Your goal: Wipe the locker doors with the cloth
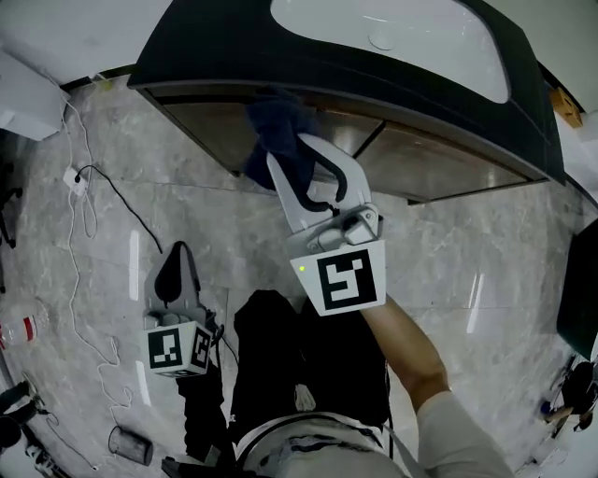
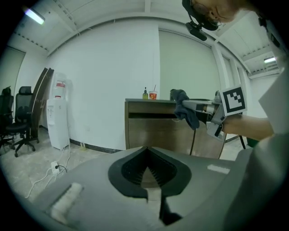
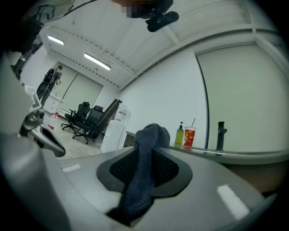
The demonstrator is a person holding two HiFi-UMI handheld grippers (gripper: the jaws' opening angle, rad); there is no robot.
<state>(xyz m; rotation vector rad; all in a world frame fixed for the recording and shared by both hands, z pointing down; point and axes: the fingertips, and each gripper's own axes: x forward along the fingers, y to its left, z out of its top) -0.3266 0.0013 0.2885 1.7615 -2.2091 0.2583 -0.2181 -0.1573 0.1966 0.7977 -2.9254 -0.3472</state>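
Observation:
A dark blue cloth [image 1: 277,126] hangs bunched from my right gripper [image 1: 285,166], which is shut on it just in front of the brown locker doors [image 1: 439,159] under the dark countertop [image 1: 308,65]. In the right gripper view the cloth [image 3: 145,167] fills the gap between the jaws and droops over them. The left gripper view shows the cloth [image 2: 188,111] in the right gripper [image 2: 198,108] at the top edge of the doors [image 2: 153,133]. My left gripper [image 1: 175,257] hangs low at the left over the floor, shut and holding nothing [image 2: 146,170].
A white basin [image 1: 402,28] is set in the countertop. A green bottle [image 3: 180,134], a red cup [image 3: 190,135] and a black tap [image 3: 220,135] stand on it. Cables and a power strip [image 1: 75,177] lie on the marble floor; a water dispenser [image 2: 56,117] and office chairs [image 2: 18,122] stand left.

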